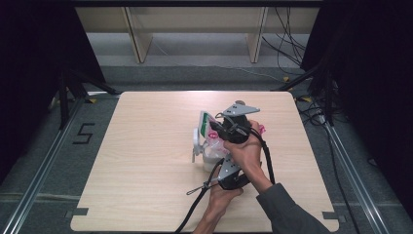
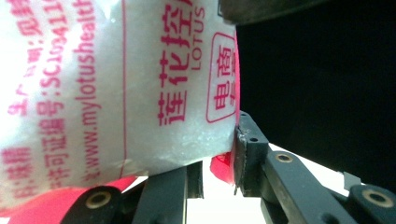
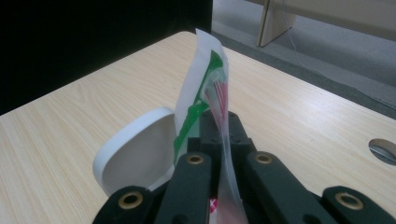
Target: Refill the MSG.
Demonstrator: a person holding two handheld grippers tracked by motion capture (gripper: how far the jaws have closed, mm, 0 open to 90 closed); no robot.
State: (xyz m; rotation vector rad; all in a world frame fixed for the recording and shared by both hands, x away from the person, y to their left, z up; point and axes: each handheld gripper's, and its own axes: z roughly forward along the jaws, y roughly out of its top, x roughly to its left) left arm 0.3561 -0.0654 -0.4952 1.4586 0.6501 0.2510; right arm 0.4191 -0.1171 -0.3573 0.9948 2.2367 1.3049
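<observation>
A clear bag of white granules (image 1: 213, 147) with red print and a green-and-white top stands upright at the table's middle. My right gripper (image 1: 212, 127) comes in from the right and is shut on the bag's top edge (image 3: 205, 84); the thin film is pinched between its jaws (image 3: 219, 119). My left gripper (image 1: 216, 163) reaches up from the near side and is shut on the bag's full lower body (image 2: 116, 93), one pad (image 2: 243, 149) pressing into its side. A white round container (image 1: 197, 142) sits just left of the bag, its rim (image 3: 135, 140) below the right gripper.
The light wooden table (image 1: 146, 161) has bare surface to the left and right of the hands. A small round hole (image 3: 384, 150) lies in the tabletop behind the right gripper. Black cables (image 1: 195, 204) trail off the near edge. Wooden shelf legs (image 1: 139, 44) stand beyond the table.
</observation>
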